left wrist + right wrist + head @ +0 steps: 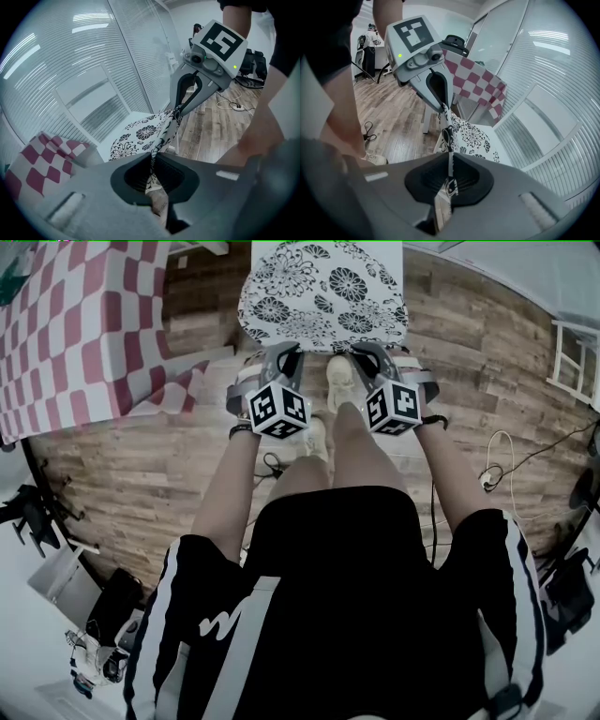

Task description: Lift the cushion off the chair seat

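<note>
We hold the cushion point(323, 287) by its near edge at two points. The left gripper point(284, 357) is clamped on the near-left part of the hem and the right gripper point(368, 357) on the near-right part. Each gripper view shows floral fabric pinched flat between nearly closed jaws, so both claws grip cloth only, with no gap beside it. We space the two grips apart along the same edge so that the soft panel rises level and does not fold or swing to one side. Both grippers point steeply downward, which puts the jaws across the thin hem, not the thick padding. The pinched edge is drawn up taut between the grippers, while the far part of the cushion appears to lie against the white chair seat point(512, 146). We therefore judge the lift begun but not complete. The checked cloth point(75, 324) on the left stands well apart from the cushion, so we judge it no obstacle to raising the cushion clear.
</note>
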Action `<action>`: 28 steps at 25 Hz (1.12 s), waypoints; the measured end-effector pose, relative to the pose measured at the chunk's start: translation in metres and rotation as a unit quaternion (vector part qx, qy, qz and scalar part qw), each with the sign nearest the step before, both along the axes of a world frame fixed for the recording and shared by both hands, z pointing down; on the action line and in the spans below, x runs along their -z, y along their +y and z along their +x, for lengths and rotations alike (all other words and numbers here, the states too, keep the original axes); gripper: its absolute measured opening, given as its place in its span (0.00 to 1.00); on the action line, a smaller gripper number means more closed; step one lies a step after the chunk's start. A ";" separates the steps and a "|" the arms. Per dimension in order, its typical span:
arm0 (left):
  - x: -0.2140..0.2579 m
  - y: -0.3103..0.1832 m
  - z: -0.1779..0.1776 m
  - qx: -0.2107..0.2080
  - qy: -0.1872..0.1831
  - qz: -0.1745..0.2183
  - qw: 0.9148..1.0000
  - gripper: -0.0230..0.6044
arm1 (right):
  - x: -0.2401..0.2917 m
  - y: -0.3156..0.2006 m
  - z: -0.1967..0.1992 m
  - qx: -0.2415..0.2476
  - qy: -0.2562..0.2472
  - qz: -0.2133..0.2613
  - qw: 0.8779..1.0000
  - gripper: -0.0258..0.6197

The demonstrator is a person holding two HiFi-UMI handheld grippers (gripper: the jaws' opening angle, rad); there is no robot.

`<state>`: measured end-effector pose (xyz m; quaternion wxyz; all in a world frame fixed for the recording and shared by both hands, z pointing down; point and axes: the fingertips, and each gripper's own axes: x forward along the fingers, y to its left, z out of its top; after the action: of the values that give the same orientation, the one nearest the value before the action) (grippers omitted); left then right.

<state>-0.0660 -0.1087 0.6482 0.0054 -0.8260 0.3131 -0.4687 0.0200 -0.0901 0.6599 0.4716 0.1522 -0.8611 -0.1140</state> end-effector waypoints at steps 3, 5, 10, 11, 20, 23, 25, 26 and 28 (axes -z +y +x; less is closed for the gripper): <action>0.002 0.005 -0.001 -0.004 0.001 0.002 1.000 0.07 | 0.004 0.005 -0.002 -0.010 0.000 0.003 1.000 0.05; 0.003 0.010 -0.002 -0.006 0.004 0.001 1.000 0.07 | 0.005 0.009 -0.003 -0.014 0.001 0.003 1.000 0.05; 0.007 0.021 -0.003 -0.013 0.006 0.004 1.000 0.07 | 0.008 0.021 -0.005 -0.026 0.000 0.008 1.000 0.05; 0.007 0.023 -0.004 -0.014 0.006 0.005 1.000 0.07 | 0.007 0.023 -0.005 -0.027 0.000 0.009 1.000 0.05; 0.011 0.041 0.002 -0.030 0.016 0.008 0.999 0.07 | 0.008 0.037 0.000 -0.051 0.007 0.018 0.999 0.05; 0.011 0.051 0.006 -0.038 0.019 0.005 0.999 0.07 | 0.009 0.042 0.004 -0.058 0.008 0.022 0.998 0.05; 0.013 0.053 0.008 -0.038 0.024 0.004 0.999 0.07 | 0.009 0.043 0.006 -0.063 0.009 0.024 0.998 0.05; 0.014 0.054 0.008 -0.037 0.025 0.005 0.999 0.07 | 0.009 0.044 0.007 -0.064 0.009 0.024 0.998 0.05; 0.016 0.057 0.010 -0.034 0.025 0.007 0.999 0.07 | 0.010 0.047 0.008 -0.064 0.009 0.022 0.998 0.05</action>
<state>-0.0564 -0.0520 0.6322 0.0191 -0.8475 0.2880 -0.4455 0.0281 -0.0431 0.6501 0.4826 0.2158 -0.8425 -0.1036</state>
